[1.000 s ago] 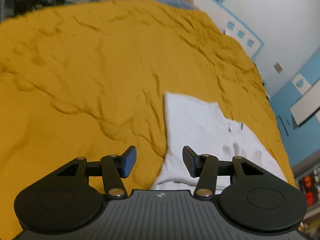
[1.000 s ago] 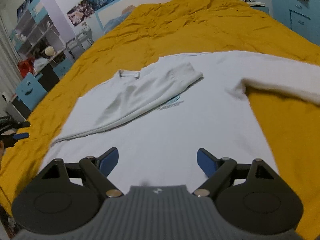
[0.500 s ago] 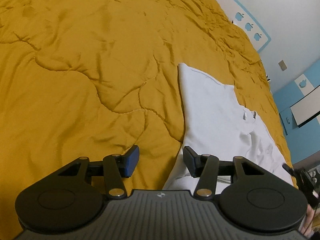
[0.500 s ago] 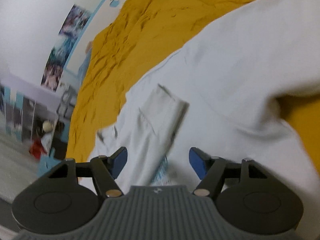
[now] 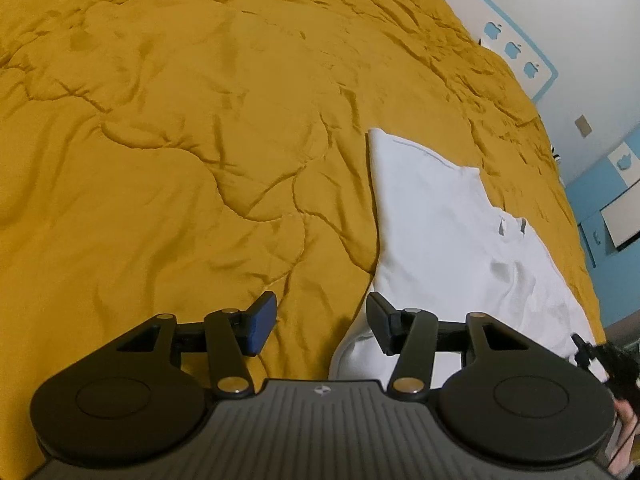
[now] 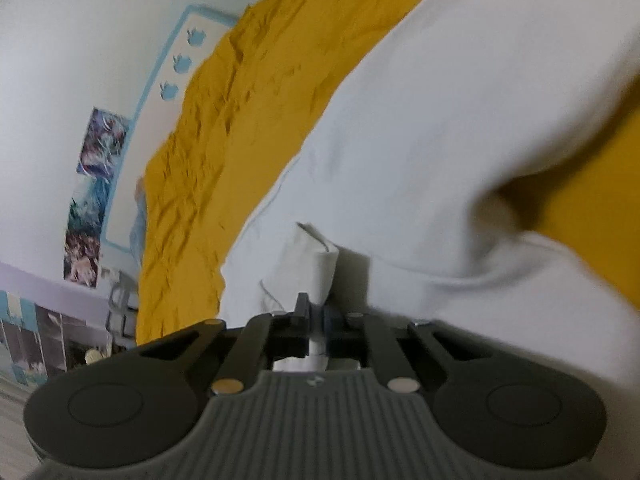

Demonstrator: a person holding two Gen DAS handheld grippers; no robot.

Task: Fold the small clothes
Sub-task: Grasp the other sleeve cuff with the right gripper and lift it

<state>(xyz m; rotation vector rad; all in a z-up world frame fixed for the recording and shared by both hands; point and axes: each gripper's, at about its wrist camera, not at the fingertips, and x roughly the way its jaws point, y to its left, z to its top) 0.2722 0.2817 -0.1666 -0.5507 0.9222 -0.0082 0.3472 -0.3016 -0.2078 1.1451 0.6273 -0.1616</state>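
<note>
Pinching the folded-in sleeve cuff (image 6: 316,264) of the white long-sleeved cotton shirt (image 5: 440,232) — right gripper (image 6: 316,320) clamped on it.
Left gripper (image 5: 320,324) gapes empty over the shirt's left edge on the mustard quilted bedspread (image 5: 180,140) — cloth lies toward its right finger.

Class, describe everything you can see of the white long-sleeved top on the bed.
The white top is soft, plain-looking knit fabric lying mostly flat on the yellow bedspread, neckline visible. One sleeve is folded across the body; its cuff is pinched and lifted by the right hand-held gripper. The other sleeve stretches out over the bedspread. The left hand-held gripper is open at the top's edge, one finger over the fabric, gripping nothing.
</note>
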